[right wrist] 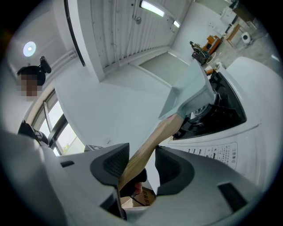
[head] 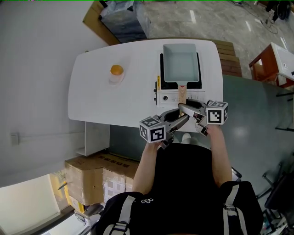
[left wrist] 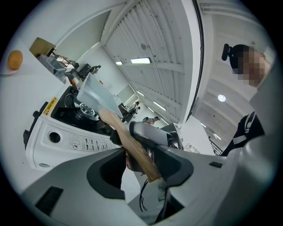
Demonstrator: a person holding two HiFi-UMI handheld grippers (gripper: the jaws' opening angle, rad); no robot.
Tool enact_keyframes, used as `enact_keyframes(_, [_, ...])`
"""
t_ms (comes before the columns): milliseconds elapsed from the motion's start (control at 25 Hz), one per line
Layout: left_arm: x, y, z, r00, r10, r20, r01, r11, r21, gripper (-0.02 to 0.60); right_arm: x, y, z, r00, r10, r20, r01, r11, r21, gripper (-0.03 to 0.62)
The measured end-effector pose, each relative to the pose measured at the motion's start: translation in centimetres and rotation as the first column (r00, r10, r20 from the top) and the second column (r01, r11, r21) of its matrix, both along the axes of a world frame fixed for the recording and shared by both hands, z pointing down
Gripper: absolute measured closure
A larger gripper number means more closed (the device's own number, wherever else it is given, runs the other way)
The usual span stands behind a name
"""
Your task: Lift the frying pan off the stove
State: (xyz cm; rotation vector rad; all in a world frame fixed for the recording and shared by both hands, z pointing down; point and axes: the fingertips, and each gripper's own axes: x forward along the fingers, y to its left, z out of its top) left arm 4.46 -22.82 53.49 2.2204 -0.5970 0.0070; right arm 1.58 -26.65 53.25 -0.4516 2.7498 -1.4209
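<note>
Loose between the parted left gripper (left wrist: pixel 139 155) and right gripper (right wrist: pixel 142 152), the wooden handle (head: pixel 182 95) of the pale-blue rectangular frying pan (head: pixel 180 64) is best clamped squarely first.

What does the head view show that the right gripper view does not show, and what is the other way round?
Only the head view: the orange on the table, and the empty inside of the frying pan. Only the right gripper view: the burner under the pan, a ceiling light, a window. Both: the pan on the stove, with the right gripper at its wooden handle.
</note>
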Motion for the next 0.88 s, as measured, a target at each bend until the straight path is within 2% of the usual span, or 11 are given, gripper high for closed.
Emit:
enact_keyframes(360, [1.1, 1.0, -3.7, 1.000, -0.015, -0.002, 0.015, 0.995, 0.100, 0.372, 0.9, 1.1, -4.1, 0.999, -0.040, -0.007, 0.041, 0.993, 0.108, 0.404])
enact_keyframes(880, [1.7, 1.9, -3.6, 1.000, -0.021, 0.010, 0.020, 0.995, 0.094, 0.369, 1.4, 2.1, -4.1, 0.997, -0.075, -0.022, 0.077, 0.992, 0.102, 0.401])
